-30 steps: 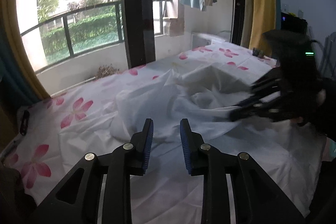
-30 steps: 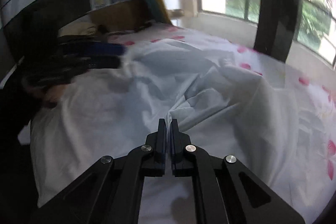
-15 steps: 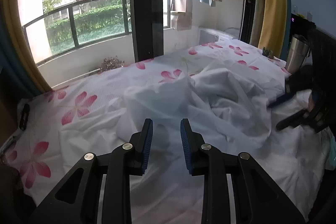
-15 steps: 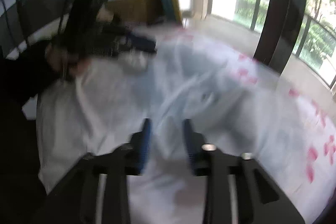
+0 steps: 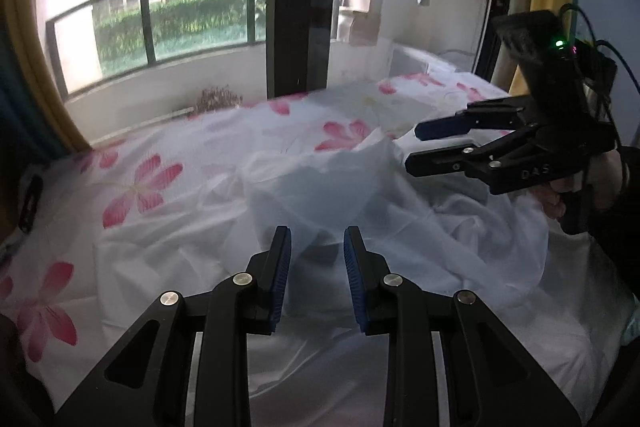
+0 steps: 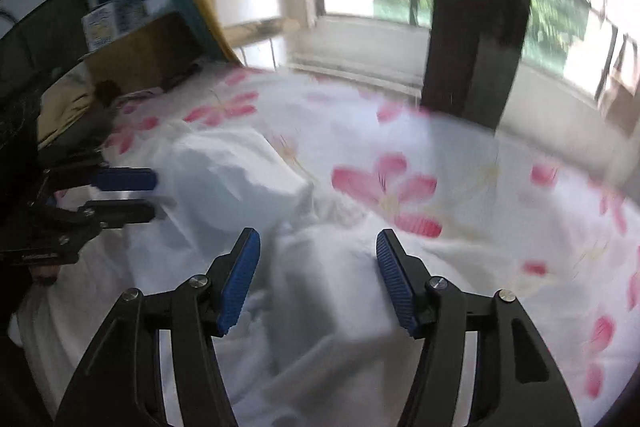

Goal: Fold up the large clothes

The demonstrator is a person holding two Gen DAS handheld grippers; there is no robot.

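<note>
Right gripper [image 6: 318, 277], jaws just sprung apart and empty, hangs over the crumpled white garment [image 6: 240, 179], whose heap runs lower centre to middle left. Left gripper [image 5: 316, 275], part-open and empty, sits nearer the bunched peak.

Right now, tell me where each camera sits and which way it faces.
Left wrist view: on the left gripper, looking down along its open fingers over the white garment toward the balcony railing; a hand holds the right gripper at right.
Right wrist view: on the right gripper, jaws just opened and empty, facing the floral sheet; the left gripper shows at left.
Shared: garment, sheet, each other's gripper.
</note>
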